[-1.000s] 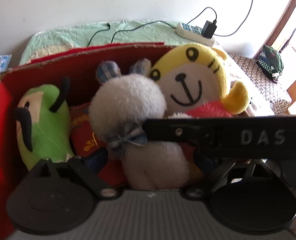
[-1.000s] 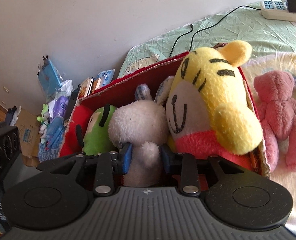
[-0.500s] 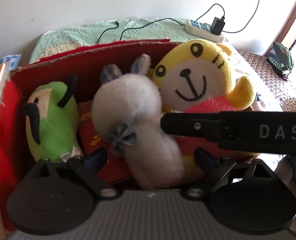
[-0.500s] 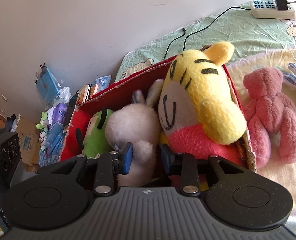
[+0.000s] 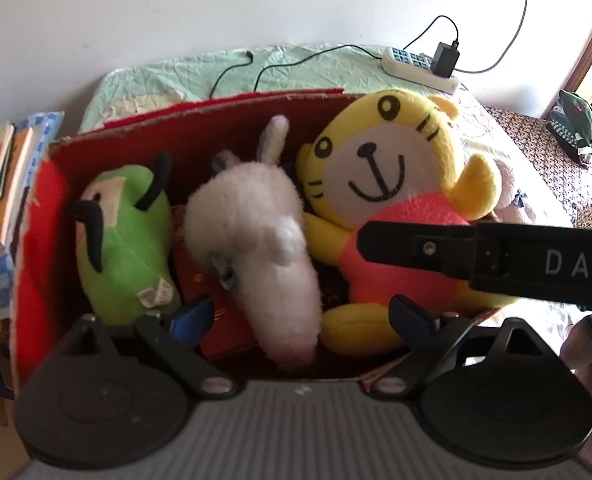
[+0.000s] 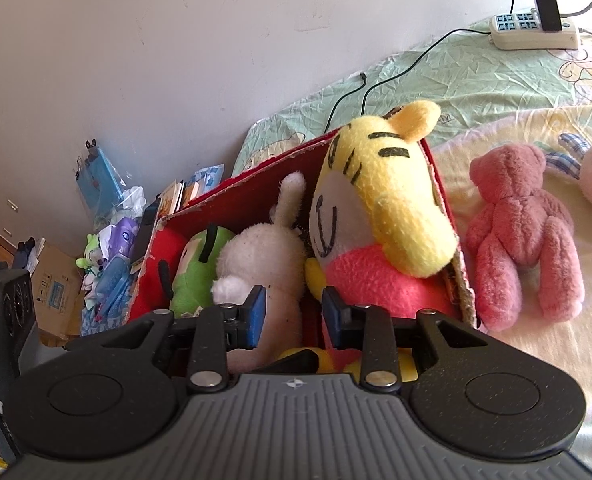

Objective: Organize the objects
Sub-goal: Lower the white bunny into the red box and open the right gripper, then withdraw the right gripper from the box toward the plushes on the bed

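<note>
Where black tongs (image 5: 486,254) cross — "DAS"

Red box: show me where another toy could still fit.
The red box is crowded: green plush, white bunny and yellow tiger fill it. The only free patch is bedsheet beside the pink bear, outside the box.
</note>
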Demonstrator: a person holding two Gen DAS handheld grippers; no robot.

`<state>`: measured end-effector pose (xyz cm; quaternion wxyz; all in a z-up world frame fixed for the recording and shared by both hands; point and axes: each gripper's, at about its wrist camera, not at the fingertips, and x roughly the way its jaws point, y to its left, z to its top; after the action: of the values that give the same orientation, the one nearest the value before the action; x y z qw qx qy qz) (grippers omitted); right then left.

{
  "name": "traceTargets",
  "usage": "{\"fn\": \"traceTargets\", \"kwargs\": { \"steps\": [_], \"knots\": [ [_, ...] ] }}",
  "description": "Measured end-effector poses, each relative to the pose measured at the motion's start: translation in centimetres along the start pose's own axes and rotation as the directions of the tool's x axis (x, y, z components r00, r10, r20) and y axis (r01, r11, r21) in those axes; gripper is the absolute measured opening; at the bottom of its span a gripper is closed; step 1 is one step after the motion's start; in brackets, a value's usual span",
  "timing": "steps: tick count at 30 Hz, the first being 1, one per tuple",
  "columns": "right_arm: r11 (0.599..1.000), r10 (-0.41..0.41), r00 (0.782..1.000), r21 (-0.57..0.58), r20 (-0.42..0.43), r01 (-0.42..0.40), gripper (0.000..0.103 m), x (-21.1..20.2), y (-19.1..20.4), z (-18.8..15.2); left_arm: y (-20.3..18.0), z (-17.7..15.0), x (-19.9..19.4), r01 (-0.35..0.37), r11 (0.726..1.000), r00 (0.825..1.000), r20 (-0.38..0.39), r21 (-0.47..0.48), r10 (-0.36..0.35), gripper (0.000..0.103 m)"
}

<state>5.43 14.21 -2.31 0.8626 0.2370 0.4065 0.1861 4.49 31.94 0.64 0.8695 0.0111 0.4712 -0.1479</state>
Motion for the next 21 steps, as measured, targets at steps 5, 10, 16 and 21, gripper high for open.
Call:
{"fn": "traceTargets", "kwargs": {
  "steps": [5,10,16,21],
  "knots": [
    [1.000,0.005,1.000,0.001,0.024,-0.005,0.034,-1.0,0.0,-0.4,-0.6,-0.3,-1.4,-0.042,0.999,0.999,0.022,0.013,0.042,0.094],
    [1.000,0.010,0.999,-0.005,0.045,-0.009,0.035,-2.1,0.4,-0.8,-0.9,-0.6,-2.8,-0.084,0.996,0.996,0.035,0.006,0.083,0.094],
    [1.000,0.020,0.998,-0.020,0.056,-0.019,0.036,-3.2,0.6,-1.6,-1.1,-1.2,-4.8,-0.109,0.994,0.993,0.045,-0.003,0.109,0.094],
    [0.999,0.036,0.998,-0.012,0.055,-0.035,0.040,-4.1,0.3,-2.0,-1.5,-2.2,-6.3,-0.113,0.994,0.992,0.060,0.003,0.113,0.095]
  ]
}}
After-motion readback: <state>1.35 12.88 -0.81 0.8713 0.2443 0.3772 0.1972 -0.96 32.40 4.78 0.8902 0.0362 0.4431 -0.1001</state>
